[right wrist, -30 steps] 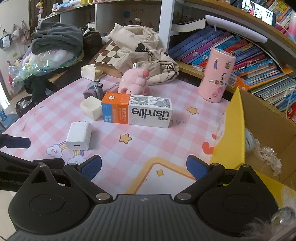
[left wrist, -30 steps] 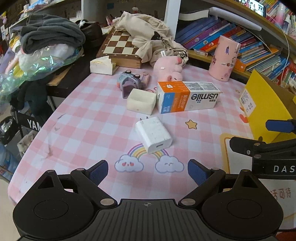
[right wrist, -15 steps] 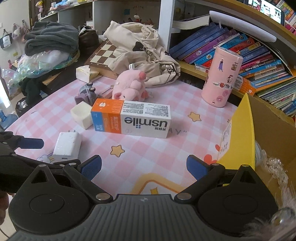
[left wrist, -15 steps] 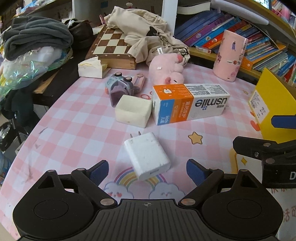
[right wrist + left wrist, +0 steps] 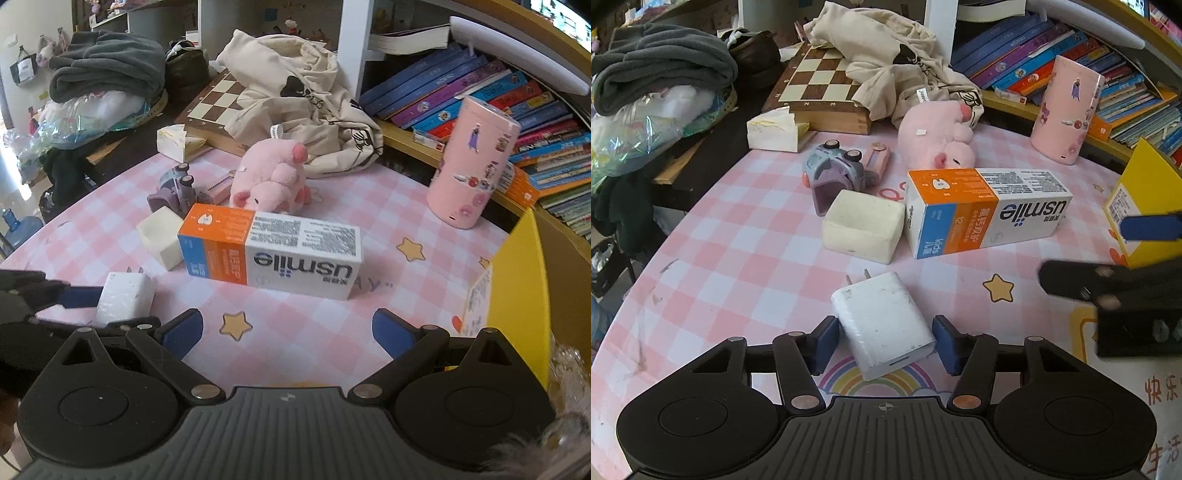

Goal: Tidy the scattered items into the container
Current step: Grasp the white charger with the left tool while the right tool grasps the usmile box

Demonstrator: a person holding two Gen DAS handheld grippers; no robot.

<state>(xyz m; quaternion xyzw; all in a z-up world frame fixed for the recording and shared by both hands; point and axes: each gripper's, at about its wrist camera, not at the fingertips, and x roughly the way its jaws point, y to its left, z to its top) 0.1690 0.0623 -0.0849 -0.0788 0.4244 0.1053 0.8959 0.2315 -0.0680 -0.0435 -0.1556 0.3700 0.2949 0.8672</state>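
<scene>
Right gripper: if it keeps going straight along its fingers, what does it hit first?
Most likely the usmile box, lying on its side dead ahead of the open right gripper. Only bare tablecloth lies between them. Since it points downward, it could meet the cloth just short of the box; depth is unclear.

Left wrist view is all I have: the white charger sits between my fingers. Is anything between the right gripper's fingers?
Observer: No. The right gripper is open with nothing between its fingers; the usmile box lies on the table beyond them.
Operator: Is anything in the yellow container? I see only its outer flap.
Observer: Yes. A clear beaded thing shows inside the yellow container, at the picture's right edge.
Operator: How does my grasp look from there?
Observer: The left gripper is closing with the white charger between its fingers. One blue finger reaches the charger's far side; contact is unclear.
</scene>
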